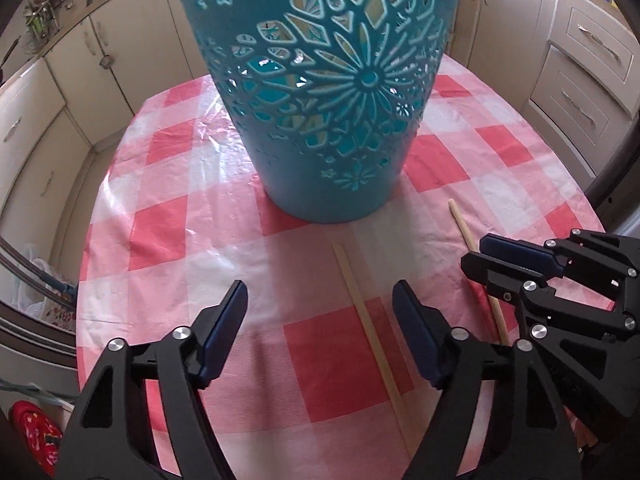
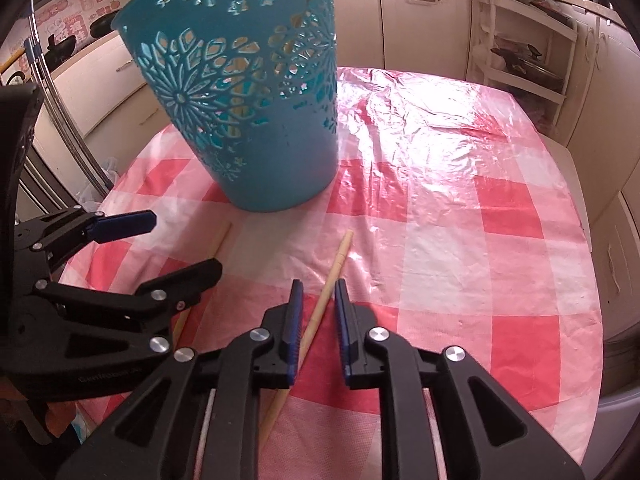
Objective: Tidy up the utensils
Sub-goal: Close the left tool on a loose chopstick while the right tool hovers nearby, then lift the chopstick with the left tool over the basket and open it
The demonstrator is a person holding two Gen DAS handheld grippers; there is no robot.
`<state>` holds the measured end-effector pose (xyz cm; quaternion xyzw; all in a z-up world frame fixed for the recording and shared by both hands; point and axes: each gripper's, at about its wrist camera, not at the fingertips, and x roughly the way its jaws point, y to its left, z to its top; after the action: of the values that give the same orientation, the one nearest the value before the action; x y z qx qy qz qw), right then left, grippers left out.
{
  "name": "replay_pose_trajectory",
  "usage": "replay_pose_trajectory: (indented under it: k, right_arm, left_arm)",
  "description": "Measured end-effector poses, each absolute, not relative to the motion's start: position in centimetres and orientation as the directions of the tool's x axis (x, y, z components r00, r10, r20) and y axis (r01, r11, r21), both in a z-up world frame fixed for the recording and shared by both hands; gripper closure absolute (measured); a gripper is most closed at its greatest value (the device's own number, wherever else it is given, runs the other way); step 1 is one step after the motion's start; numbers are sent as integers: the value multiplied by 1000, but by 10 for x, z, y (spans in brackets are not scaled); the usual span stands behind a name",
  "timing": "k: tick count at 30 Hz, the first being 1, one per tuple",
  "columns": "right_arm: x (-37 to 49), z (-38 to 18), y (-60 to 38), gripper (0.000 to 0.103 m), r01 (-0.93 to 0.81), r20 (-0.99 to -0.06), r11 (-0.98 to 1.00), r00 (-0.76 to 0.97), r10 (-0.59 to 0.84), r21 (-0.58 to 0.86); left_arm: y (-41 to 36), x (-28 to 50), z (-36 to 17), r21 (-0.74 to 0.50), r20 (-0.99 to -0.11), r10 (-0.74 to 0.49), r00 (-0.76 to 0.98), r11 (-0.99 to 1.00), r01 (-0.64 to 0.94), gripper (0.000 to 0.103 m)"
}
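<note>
two wooden chopsticks flat on checked worktop point(image 1: 168, 224), just in front of teal cut-out basket point(image 1: 320, 92). left gripper point(image 1: 320, 340) jaws released, straddling left chopstick point(image 1: 370, 328). right gripper point(image 2: 318, 332) jaws parted, not clamped, around right chopstick point(image 2: 328, 284). sticks likely light, stiff, thin, prone to roll; pinch mid-shaft.

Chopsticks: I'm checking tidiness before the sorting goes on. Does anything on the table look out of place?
Yes. Two chopsticks, one and another, lie loose and splayed on the checked tablecloth instead of in the blue basket. The basket itself stands upright; nothing looks spilled or broken.
</note>
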<state>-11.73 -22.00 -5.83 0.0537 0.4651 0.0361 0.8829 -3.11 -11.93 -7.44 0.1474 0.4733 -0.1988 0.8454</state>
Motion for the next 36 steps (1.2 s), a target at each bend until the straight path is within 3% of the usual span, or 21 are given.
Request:
replay_pose_trajectory:
  k: [2,3,4,5,10,18,25,31,36]
  right_arm:
    - [-117,-58,-220,85,-17,-817,993,566,109,121]
    - [-117,-58,-219,85,-17,-817,993,566,109,121]
    - [-118,-58,-219,85,-17,-816,992,567,110,121]
    - [-118,-58,-219,85,-18,-816,993,568,109,120]
    - [-116,-58,-220,85,-18,-814,993,571,105,116]
    - [-114,-59,-220,82,-18,-806,992,581,111,124]
    - [-112,-59,-222,81,-18,-800,991,588,118,133]
    - [-112,-59,-216,70,-38,-798,991,590,123,124]
    - [-111,-59,-216,70,-37,-798,991,590,125,128]
  left_arm:
    - [-120,-32,-76,29,-864,-227,450,869,494,65]
    - [-119,-31,-76,-1,-863,-254,437,866,500,72]
    - [-118,-30,-75,-11,-862,-262,435,867,499,87]
    - [-115,-28,-75,-30,-862,-275,425,867,498,94]
    - [-98,-17,-75,-141,-868,-337,364,871,470,97]
    - [-112,-34,-73,23,-873,-250,419,837,547,97]
    - [-97,-34,-55,-72,-886,-323,333,804,590,98]
    - [-70,-40,-3,-236,-809,-491,323,774,587,98]
    - [-61,-47,64,-291,-700,-605,379,727,622,98]
